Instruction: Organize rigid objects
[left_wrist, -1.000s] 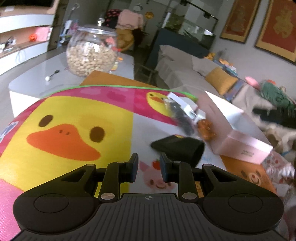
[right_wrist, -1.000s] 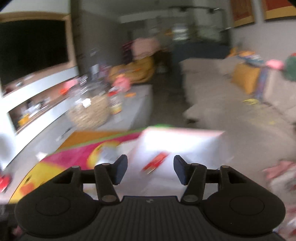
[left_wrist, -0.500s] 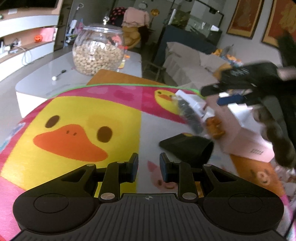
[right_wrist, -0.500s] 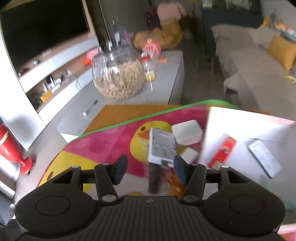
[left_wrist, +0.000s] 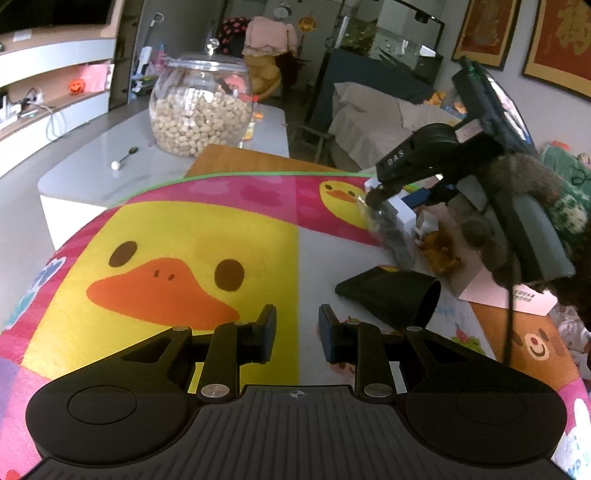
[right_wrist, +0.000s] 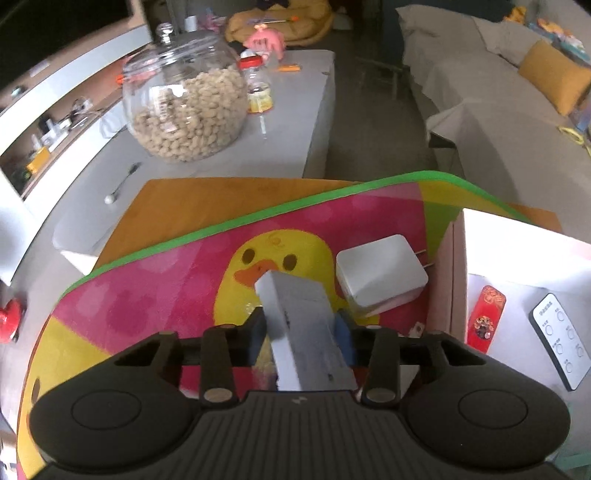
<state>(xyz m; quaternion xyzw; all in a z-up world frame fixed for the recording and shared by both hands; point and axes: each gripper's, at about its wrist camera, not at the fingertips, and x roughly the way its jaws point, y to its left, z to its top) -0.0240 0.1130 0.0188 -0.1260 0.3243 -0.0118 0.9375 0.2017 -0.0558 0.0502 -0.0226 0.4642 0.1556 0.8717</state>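
My right gripper (right_wrist: 301, 328) is shut on a white rectangular box (right_wrist: 299, 332) over the pink duck mat (right_wrist: 166, 295); it also shows in the left wrist view (left_wrist: 384, 192), with the box (left_wrist: 400, 210) at its tips. A white charger (right_wrist: 380, 278) lies just beyond. An open white box (right_wrist: 517, 258) at right holds a red packet (right_wrist: 485, 319) and a white remote (right_wrist: 559, 339). My left gripper (left_wrist: 297, 328) is open and empty above the mat (left_wrist: 184, 240). A black pouch (left_wrist: 391, 295) lies just right of it.
A glass jar of nuts (left_wrist: 201, 110) stands on the grey table (left_wrist: 92, 166) behind the mat, with a spoon (left_wrist: 123, 157) beside it. An orange toy (left_wrist: 441, 249) and a clear bag (left_wrist: 391, 236) lie beside the box. A sofa (right_wrist: 498, 92) is at the right.
My right gripper moved down to the mat and closed on the white box. The left gripper stayed nearly still and open.
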